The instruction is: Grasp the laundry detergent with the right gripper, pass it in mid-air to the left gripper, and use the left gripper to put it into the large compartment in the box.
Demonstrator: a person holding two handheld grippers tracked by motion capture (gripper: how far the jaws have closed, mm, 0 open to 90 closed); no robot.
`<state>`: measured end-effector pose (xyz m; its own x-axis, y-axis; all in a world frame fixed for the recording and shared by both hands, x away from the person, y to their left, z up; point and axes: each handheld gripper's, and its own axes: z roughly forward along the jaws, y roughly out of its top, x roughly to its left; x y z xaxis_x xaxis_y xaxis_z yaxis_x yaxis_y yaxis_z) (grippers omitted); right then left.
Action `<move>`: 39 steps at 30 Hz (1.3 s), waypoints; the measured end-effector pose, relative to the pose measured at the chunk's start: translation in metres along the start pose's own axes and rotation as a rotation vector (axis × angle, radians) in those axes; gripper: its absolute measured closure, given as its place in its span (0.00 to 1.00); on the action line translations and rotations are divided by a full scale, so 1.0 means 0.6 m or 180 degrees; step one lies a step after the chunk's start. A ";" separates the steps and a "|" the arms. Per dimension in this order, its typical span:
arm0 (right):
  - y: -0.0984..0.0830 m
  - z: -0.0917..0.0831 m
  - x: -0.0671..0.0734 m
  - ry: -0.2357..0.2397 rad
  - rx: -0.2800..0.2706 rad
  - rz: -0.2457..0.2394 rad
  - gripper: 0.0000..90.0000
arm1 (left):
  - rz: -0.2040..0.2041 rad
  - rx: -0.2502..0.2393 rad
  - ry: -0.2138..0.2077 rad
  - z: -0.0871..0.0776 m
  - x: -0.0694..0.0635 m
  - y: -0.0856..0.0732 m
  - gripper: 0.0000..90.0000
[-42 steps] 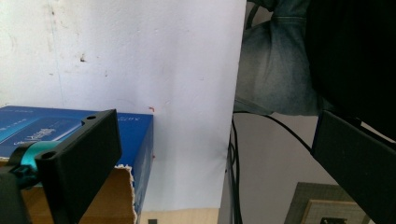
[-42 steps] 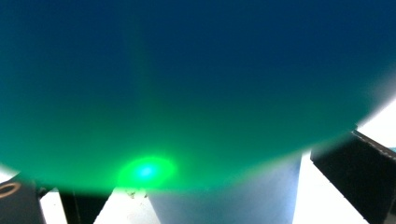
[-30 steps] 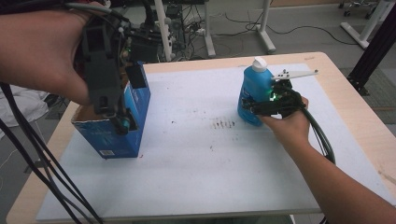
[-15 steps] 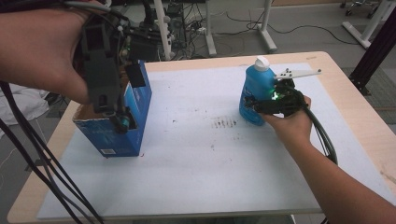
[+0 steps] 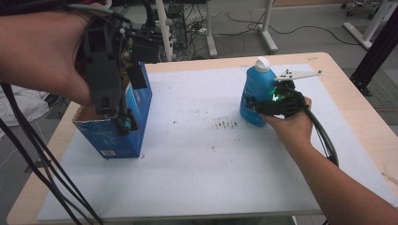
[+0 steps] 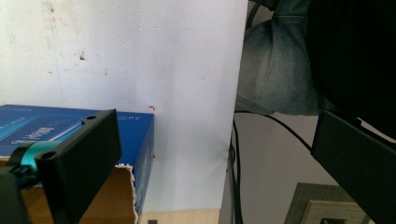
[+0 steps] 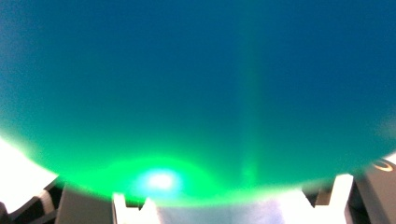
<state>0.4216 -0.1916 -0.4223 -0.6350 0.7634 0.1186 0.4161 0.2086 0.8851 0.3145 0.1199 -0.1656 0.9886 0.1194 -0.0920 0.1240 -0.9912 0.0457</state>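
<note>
High view: the right gripper (image 5: 256,104) has been closing its fingers around the blue bottle (image 5: 256,93); the left gripper (image 5: 123,123), fingers spread open, hovers over the blue carton (image 5: 117,136).

A blue plastic bottle with a white round cap (image 5: 256,91) stands upright on the white sheet at the far right part of the tabletop (image 5: 211,183). Its curved blue wall (image 7: 201,84) glows green low down. An open blue cardboard box (image 5: 119,126) stands upright near the sheet's left edge, well apart.
</note>
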 end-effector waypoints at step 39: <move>0.031 -0.052 0.029 0.0228 -0.0052 -0.0462 0.52 | 0.0059 -0.0010 0.0055 -0.001 0.004 0.022 0.02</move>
<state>0.3981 -0.1935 -0.3900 -0.7327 0.6803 0.0200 0.3063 0.3033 0.9023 0.3185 0.1069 -0.1647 0.9920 0.1019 -0.0738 0.1058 -0.9931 0.0503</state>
